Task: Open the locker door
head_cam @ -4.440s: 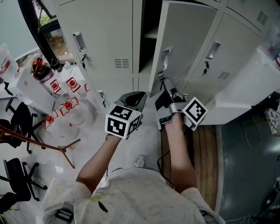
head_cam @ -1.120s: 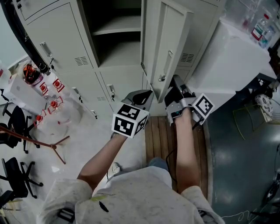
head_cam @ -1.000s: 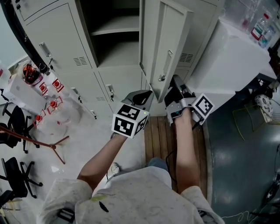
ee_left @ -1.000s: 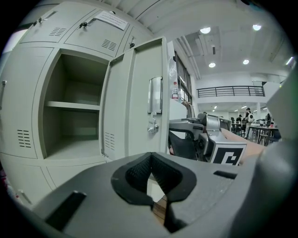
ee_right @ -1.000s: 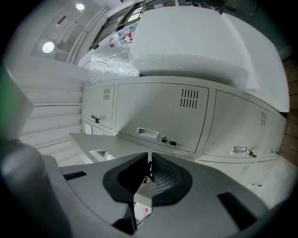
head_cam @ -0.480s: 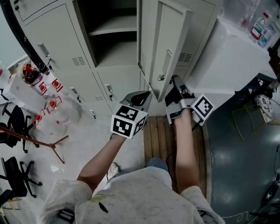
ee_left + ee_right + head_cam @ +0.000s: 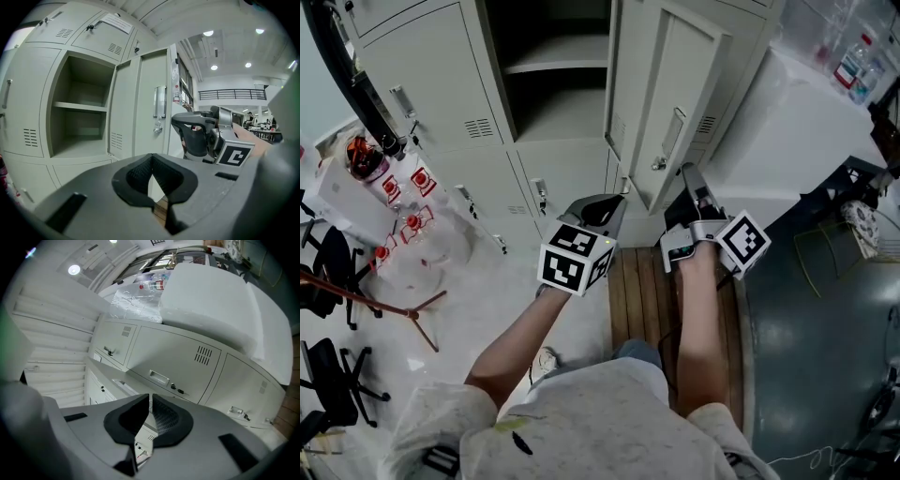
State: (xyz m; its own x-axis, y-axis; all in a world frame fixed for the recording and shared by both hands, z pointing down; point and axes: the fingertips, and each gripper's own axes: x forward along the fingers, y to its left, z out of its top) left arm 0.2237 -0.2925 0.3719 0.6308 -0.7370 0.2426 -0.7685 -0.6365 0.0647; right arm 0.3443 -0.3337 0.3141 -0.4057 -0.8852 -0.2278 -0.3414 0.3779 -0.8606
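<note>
The grey locker door (image 7: 661, 80) stands swung wide open, with its recessed handle (image 7: 673, 131) and a key (image 7: 657, 164) below it. Beside it, the open compartment (image 7: 553, 84) shows a bare shelf. My right gripper (image 7: 688, 174) is just below and right of the handle, apart from the door. Its jaws (image 7: 149, 397) are shut with nothing between them. My left gripper (image 7: 617, 200) hangs in front of the lower lockers, shut and empty (image 7: 152, 158). In the left gripper view the door (image 7: 143, 93) and the right gripper (image 7: 177, 122) show side by side.
A big white foam box (image 7: 797, 122) with bottles (image 7: 853, 61) on it stands right of the lockers. Clear water jugs (image 7: 431, 239), a bag and office chairs (image 7: 337, 262) crowd the left. A wooden floor strip (image 7: 642, 300) lies under my arms.
Since four seconds ago the door has swung from partly open to wide open. Over the last second the right gripper has drifted slightly right and down, away from the handle; the left has hardly moved.
</note>
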